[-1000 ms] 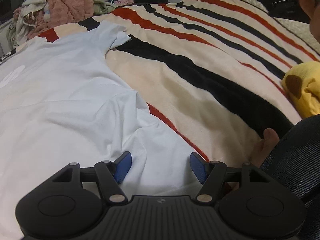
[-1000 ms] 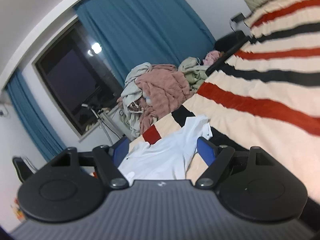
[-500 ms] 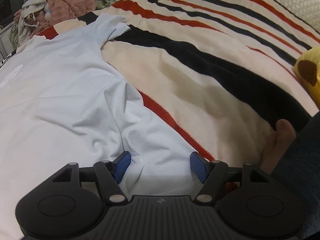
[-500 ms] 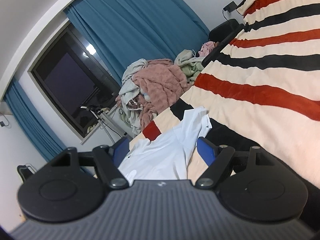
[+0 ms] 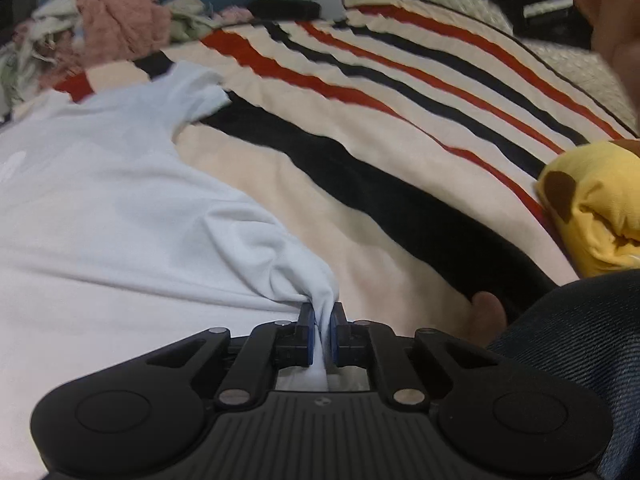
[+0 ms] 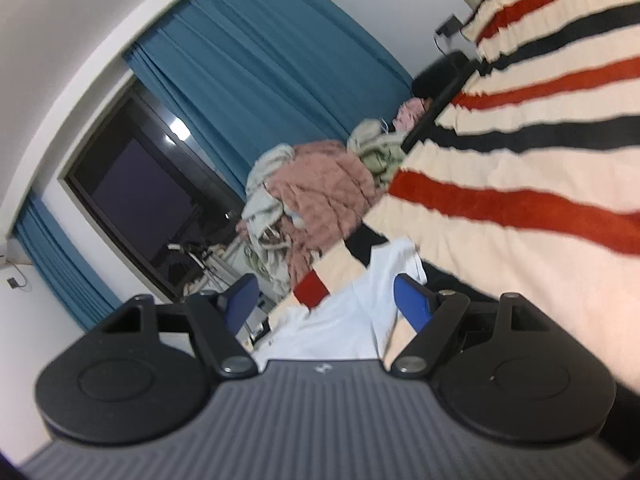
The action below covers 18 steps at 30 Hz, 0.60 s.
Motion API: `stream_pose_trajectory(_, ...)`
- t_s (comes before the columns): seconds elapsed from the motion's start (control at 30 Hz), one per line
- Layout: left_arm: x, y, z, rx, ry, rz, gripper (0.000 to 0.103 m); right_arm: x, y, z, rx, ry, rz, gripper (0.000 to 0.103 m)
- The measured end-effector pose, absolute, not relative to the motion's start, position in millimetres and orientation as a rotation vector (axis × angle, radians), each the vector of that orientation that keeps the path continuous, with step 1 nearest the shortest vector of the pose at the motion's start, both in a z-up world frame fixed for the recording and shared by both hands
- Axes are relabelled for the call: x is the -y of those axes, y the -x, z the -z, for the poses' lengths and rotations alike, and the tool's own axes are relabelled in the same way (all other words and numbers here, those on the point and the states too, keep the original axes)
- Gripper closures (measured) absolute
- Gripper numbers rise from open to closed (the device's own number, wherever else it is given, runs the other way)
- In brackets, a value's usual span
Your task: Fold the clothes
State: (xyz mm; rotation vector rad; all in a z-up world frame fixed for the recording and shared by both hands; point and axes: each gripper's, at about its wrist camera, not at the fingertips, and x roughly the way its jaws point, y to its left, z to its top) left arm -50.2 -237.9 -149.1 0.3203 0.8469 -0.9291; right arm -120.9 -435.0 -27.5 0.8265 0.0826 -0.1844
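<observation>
Lying spread on the striped blanket [image 5: 400, 184] of the bed, the white shirt [image 5: 120, 220] runs lengthwise away from me, its far sleeve toward the heap of clothes [image 5: 108, 28] at the bed's far end. My left claw [image 5: 322, 332] tilts down at the shirt's near edge, clenched on a bunched fold of white cloth that rises between the blue pads. My right claw [image 6: 324, 300] points almost level across the bed — rolled to one side, released, nothing between its fingers. A yellow plush [image 5: 592, 208] lies on the blanket at the right.
</observation>
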Motion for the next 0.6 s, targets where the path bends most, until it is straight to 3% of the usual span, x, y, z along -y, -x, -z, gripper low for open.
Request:
stream_pose_trajectory(0.1,240,39,161,-0.924,-0.306,0.919,0.095,437,118,21,-0.088,-0.800,0.183,0.026)
stream_pose_trajectory(0.2,230,29,160,-0.960,-0.284,0.930,0.082,436,100,25,-0.167,-0.777,0.159,0.026)
stream_pose_trajectory(0.27,215,24,147,-0.946,-0.287,0.913,0.050,435,83,31,-0.226,-0.790,0.132,0.026)
stream_pose_trajectory(0.37,184,10,116,-0.867,-0.251,0.862,0.024,435,53,36,-0.293,-0.802,0.095,0.026)
stream_pose_trajectory(0.6,97,-55,60,-0.665,-0.201,0.522,0.008,446,-45,72,-0.411,-0.909,0.036,0.026)
